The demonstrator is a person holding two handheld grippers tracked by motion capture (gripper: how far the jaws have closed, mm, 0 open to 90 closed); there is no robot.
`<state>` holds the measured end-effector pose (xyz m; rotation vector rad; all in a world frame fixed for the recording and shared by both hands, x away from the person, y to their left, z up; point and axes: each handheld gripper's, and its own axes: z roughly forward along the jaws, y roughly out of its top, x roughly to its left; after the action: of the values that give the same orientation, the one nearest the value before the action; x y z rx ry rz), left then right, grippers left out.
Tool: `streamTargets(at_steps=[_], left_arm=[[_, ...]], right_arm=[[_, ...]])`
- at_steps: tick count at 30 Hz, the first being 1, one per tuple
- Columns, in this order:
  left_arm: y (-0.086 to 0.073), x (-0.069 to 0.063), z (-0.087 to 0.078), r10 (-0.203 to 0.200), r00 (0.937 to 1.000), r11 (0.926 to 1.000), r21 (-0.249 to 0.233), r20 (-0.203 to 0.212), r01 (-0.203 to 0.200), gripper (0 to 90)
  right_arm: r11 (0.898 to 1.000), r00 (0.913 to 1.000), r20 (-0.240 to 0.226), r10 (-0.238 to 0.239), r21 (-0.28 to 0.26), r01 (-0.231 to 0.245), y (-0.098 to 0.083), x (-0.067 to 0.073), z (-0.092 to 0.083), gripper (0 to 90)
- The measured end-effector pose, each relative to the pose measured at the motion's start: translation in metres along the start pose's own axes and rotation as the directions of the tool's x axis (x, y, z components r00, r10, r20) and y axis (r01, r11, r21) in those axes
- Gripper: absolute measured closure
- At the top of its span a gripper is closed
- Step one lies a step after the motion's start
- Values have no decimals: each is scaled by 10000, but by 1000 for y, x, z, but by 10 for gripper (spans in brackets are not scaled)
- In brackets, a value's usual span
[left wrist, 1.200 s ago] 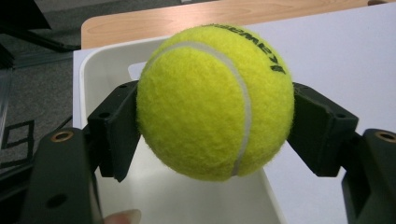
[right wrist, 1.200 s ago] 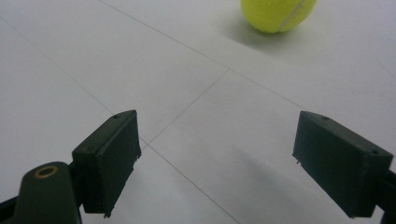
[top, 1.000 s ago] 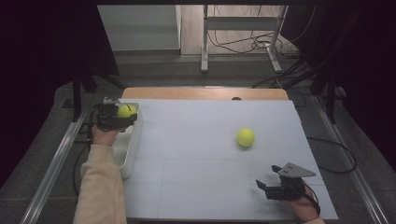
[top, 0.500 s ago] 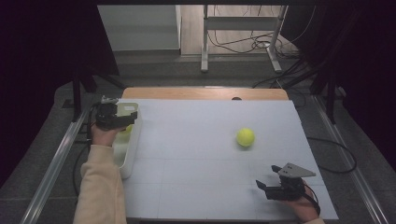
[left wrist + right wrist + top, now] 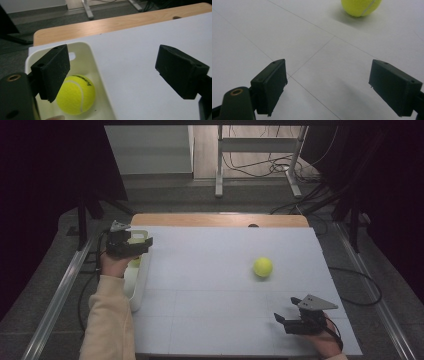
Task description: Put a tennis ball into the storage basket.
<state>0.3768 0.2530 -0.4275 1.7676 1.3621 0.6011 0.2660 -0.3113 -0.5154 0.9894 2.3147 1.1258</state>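
Hovering over the white bin (image 5: 100, 75), left gripper (image 5: 112, 70) spread empty; right gripper (image 5: 337, 85) likewise spread.

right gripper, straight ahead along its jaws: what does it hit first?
Probably the tennis ball on the white table. The right gripper is open, the way ahead looks free, though the ball sits slightly right of centre, so it might graze.
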Motion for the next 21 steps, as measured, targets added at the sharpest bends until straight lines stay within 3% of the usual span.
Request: streamTargets(at_steps=[9,21], left_arm=[[5,-14,-4,311,9970,9992,-272,710,-292,139],[7,-24,0,573,9929,9983,-184,1043,-557,142]], right_arm=[[10000,10000,-3,-9,-2,9,0,0,0,152],[10000,10000,0,-24,-2,24,0,0,0,152]])
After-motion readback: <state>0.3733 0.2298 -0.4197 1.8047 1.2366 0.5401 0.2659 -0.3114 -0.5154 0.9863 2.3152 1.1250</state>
